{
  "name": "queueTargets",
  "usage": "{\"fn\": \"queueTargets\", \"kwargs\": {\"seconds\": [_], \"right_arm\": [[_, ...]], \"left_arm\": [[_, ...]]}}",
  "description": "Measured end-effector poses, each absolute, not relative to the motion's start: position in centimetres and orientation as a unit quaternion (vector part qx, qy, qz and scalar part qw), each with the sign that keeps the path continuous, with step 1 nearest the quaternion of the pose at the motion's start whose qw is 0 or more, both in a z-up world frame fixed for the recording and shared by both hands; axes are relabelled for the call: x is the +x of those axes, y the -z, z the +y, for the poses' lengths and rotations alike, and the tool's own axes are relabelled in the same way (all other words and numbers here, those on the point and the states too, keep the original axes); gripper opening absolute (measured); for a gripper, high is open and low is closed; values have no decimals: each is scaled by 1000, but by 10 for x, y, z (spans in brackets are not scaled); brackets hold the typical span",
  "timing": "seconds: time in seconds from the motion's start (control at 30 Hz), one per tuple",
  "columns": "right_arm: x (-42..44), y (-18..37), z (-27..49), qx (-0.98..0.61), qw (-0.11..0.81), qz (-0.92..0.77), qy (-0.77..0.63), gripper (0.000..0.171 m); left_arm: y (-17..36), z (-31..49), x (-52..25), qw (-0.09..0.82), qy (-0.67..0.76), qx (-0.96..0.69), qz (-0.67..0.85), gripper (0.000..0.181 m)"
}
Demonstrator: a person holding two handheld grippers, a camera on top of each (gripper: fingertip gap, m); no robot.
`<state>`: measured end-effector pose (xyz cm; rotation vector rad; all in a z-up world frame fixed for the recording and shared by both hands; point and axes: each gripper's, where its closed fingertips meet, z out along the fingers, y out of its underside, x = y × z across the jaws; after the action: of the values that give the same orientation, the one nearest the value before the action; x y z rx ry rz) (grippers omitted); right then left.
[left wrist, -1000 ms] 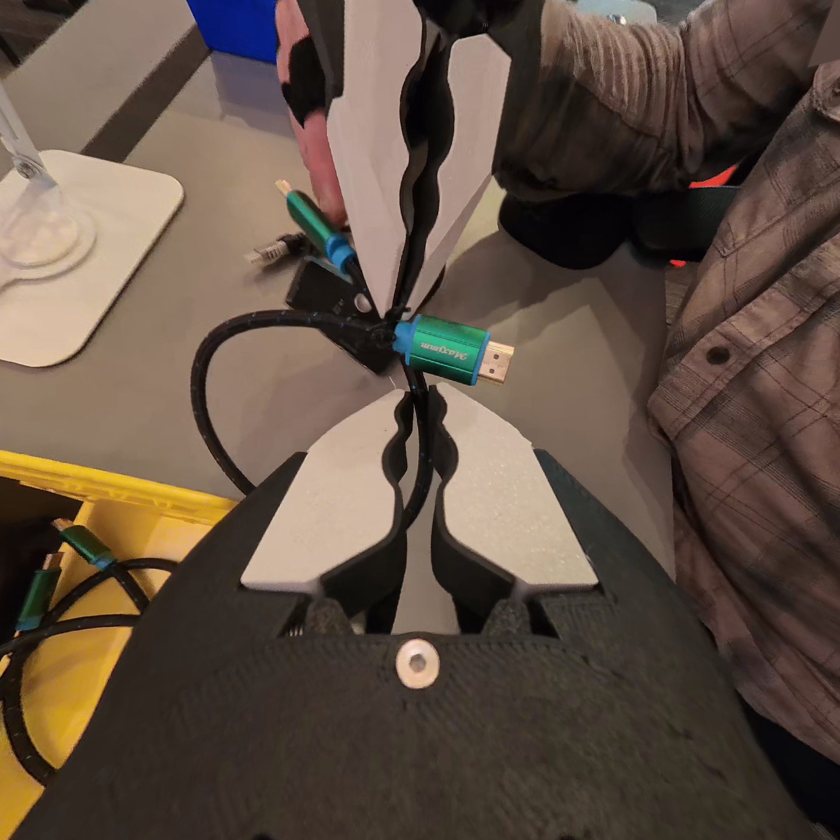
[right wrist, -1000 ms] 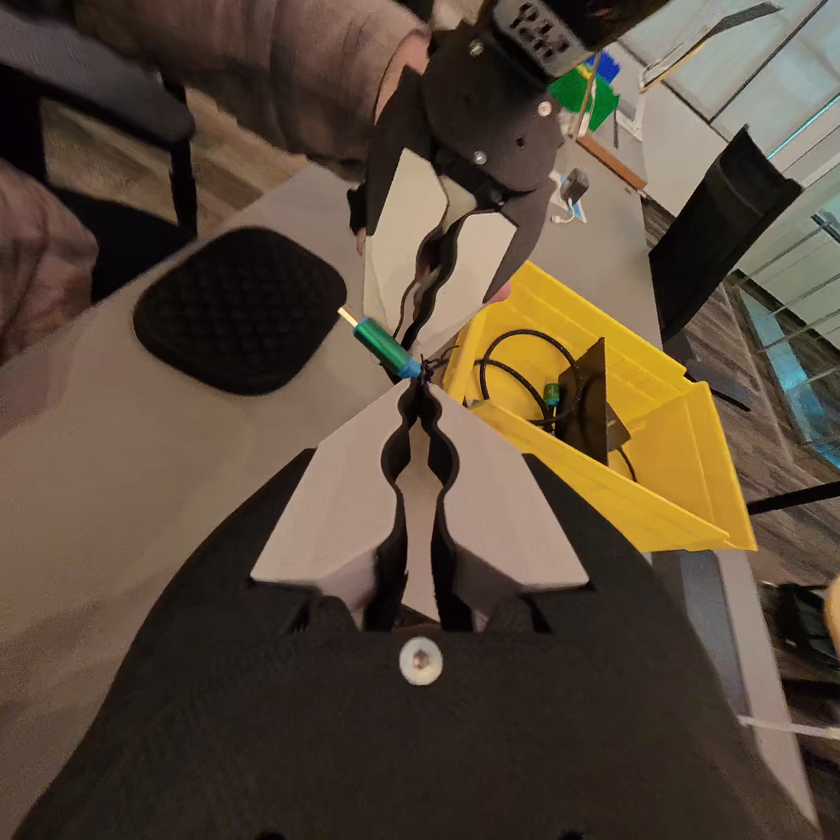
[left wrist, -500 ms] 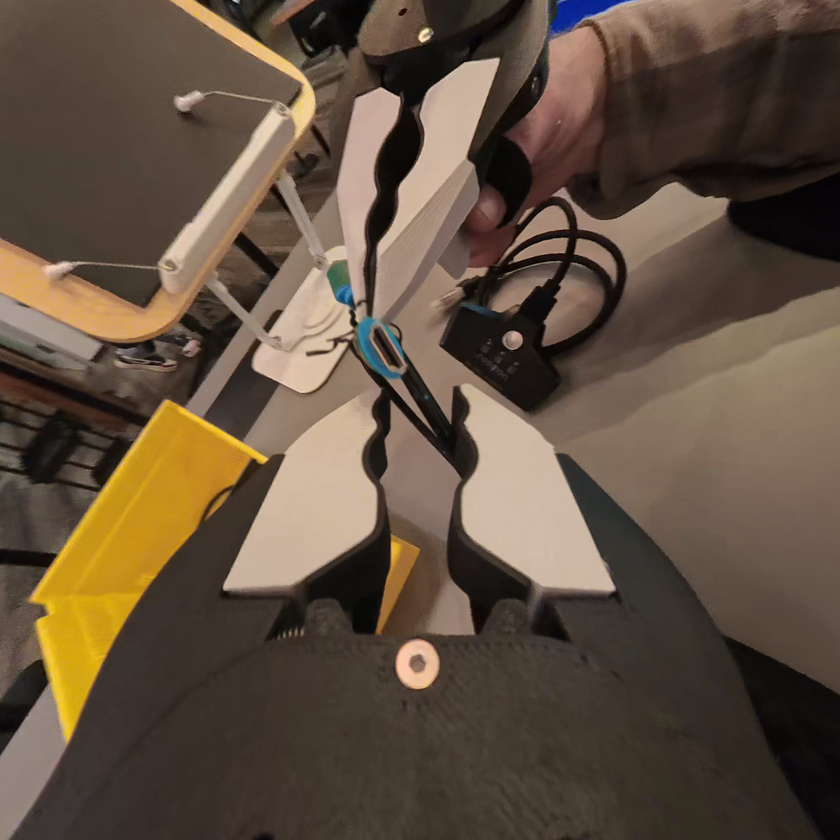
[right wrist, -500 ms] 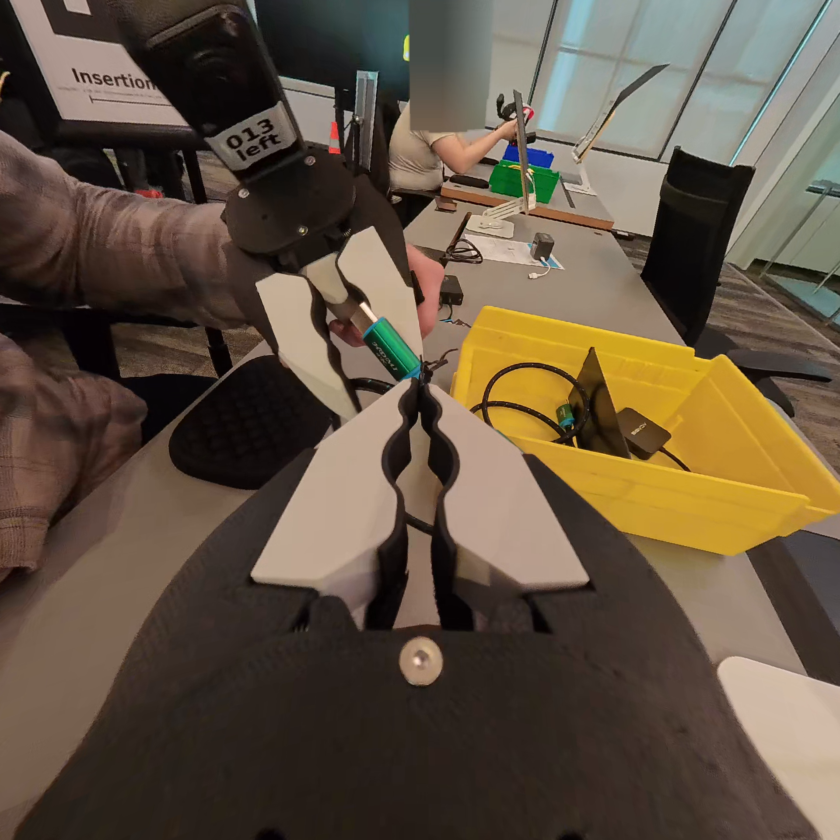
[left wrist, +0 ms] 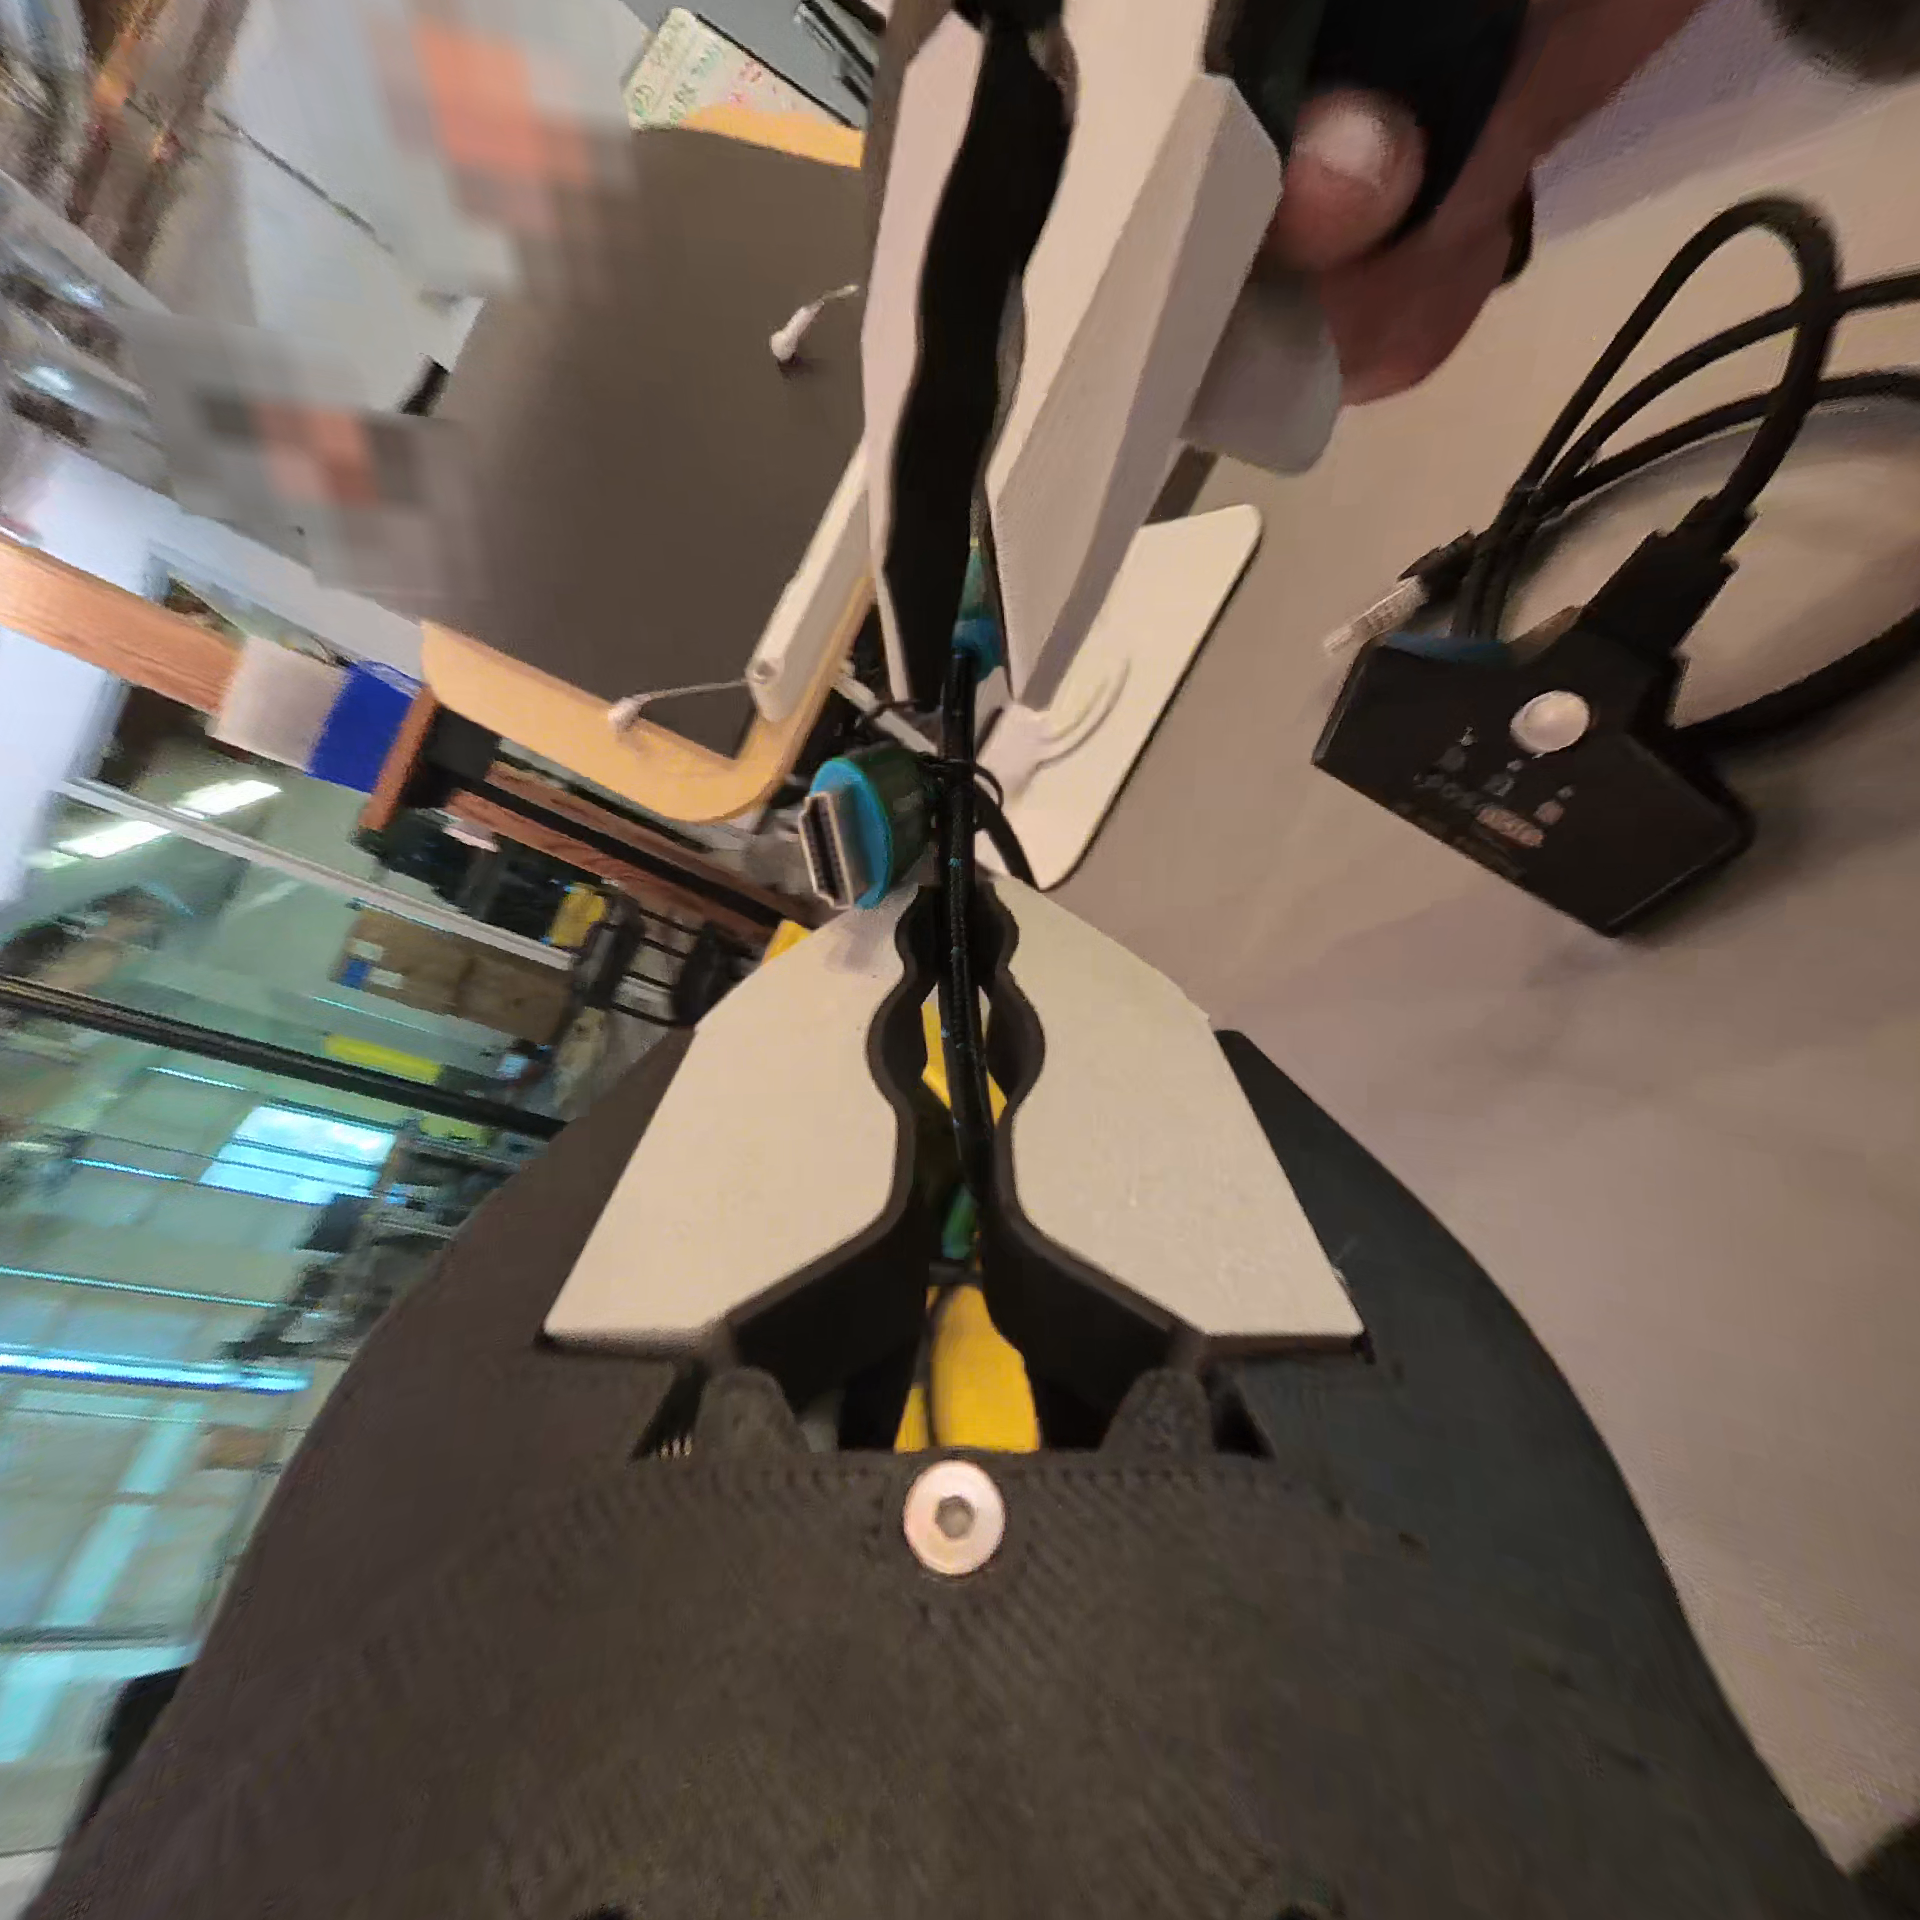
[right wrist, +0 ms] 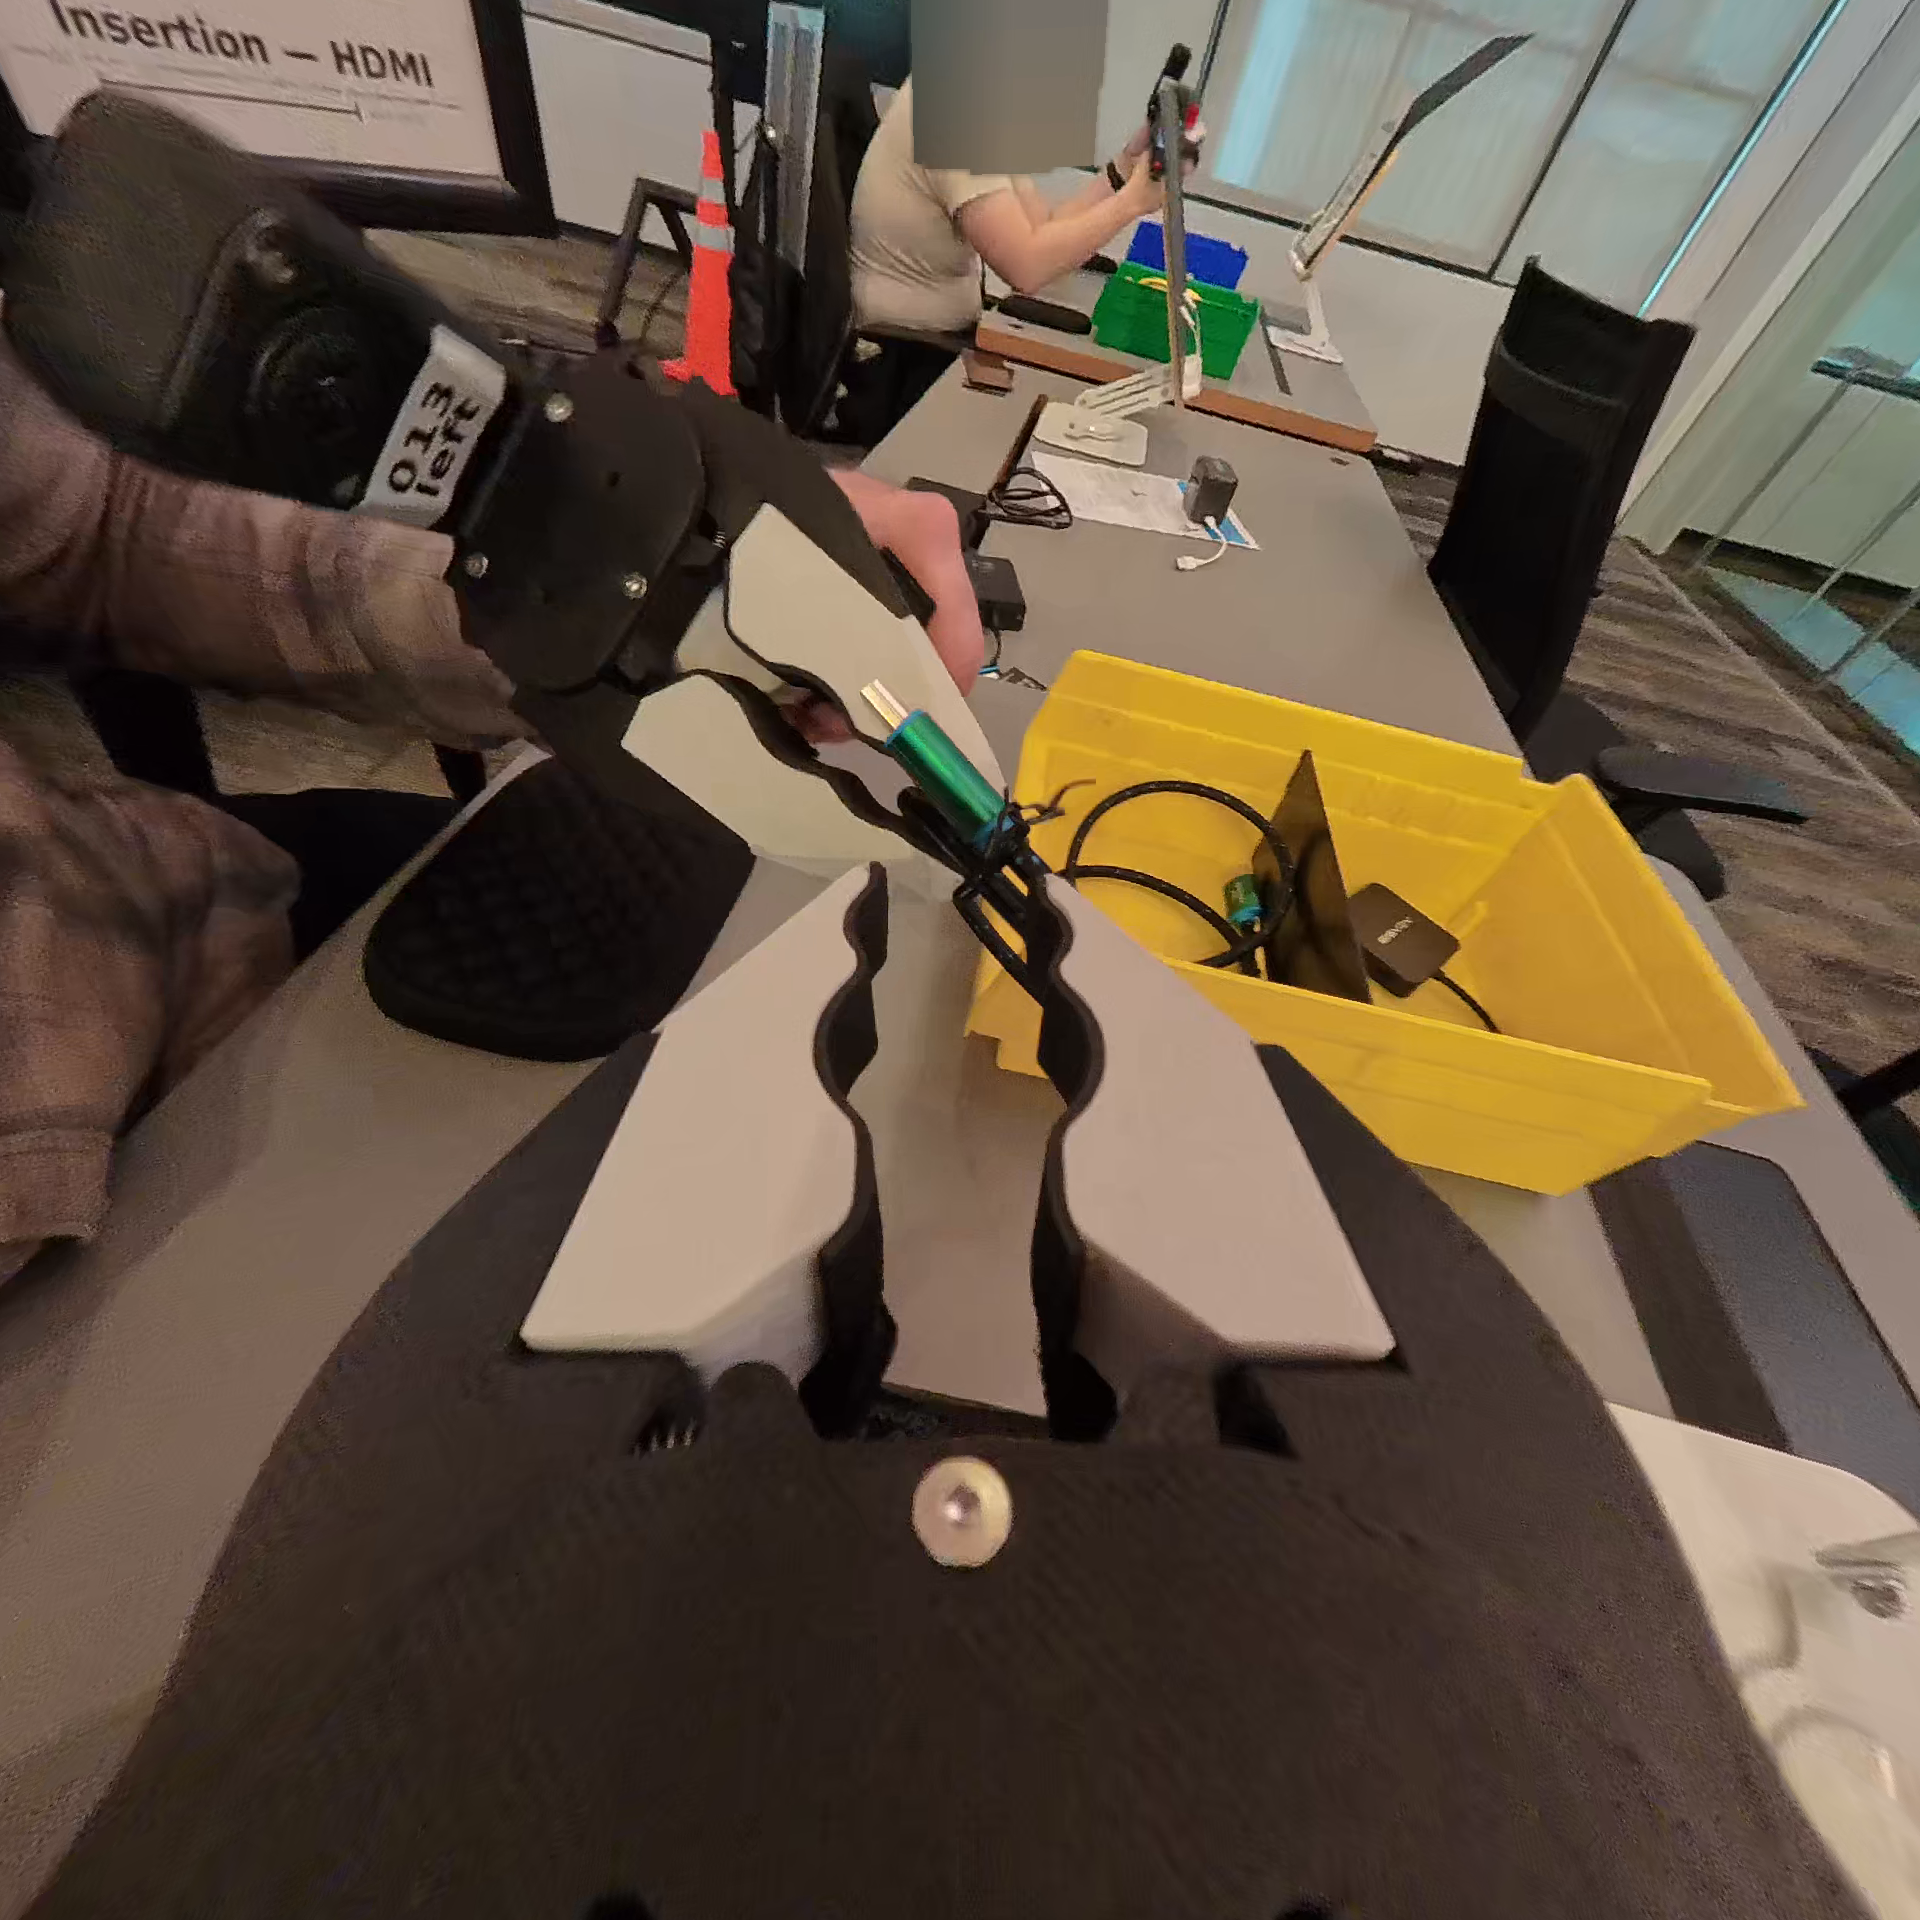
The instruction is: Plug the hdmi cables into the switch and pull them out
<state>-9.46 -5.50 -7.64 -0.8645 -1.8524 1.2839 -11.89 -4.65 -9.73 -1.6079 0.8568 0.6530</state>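
Nothing plugged yet: your left gripper is clenched on the HDMI cable mid-air, right gripper released, switch waiting on the desk.

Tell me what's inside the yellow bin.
The yellow bin holds a black cable, a green plug, a dark divider and a small black box; anything behind the divider is hidden.

Grey table: yellow bin holding cables; black textured pad; black switch with attached cables; white stand base; farther off, small black adapter, paper.
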Motion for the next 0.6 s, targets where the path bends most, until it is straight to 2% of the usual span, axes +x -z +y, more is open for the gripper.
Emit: {"fn": "queueTargets", "kwargs": {"seconds": [0.23, 0.4, 0.6], "right_arm": [[-81, 58, -53, -348, 314, -696, -544, 27], [-82, 66, -52, -347, 331, -718, -504, 6], [-86, 68, -53, -339, 349, -723, -491, 4]], "left_arm": [[92, -47, -109, 519, -392, -613, 448, 7], [88, -45, -108, 519, -398, -612, 445, 7], [85, -45, -108, 518, -395, -615, 444, 7]]}}
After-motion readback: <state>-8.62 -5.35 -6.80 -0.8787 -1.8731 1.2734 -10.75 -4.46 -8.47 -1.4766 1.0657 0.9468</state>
